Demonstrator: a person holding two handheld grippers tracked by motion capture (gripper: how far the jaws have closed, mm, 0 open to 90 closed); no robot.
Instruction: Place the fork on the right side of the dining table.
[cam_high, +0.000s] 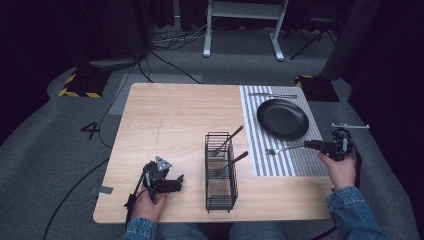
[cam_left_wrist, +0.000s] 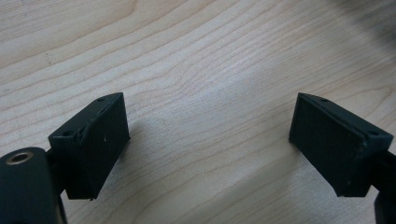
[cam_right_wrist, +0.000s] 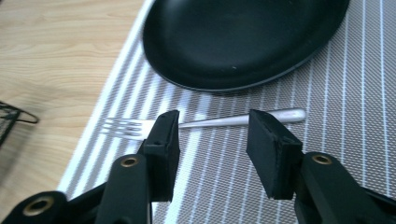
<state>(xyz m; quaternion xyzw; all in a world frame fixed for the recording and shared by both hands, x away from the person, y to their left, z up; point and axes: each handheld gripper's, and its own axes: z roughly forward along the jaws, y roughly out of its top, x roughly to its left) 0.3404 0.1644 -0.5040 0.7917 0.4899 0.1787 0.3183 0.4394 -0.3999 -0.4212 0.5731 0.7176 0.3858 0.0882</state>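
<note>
Two hand-held grippers low, right hand-held gripper (cam_right_wrist: 212, 135) jaws apart over fork (cam_right_wrist: 205, 122)

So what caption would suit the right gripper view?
Open right gripper poised over a silver fork lying on a striped placemat beside a black plate.

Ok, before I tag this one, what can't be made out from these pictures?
- High view: the working ends of the two utensils in the wire basket sit behind the mesh, so their type is unclear.
- High view: the item behind the black plate is too small to identify.
- Right gripper view: part of the fork is hidden behind one of the gripper's fingers.
- Left gripper view: the top right corner is blurred.
</note>
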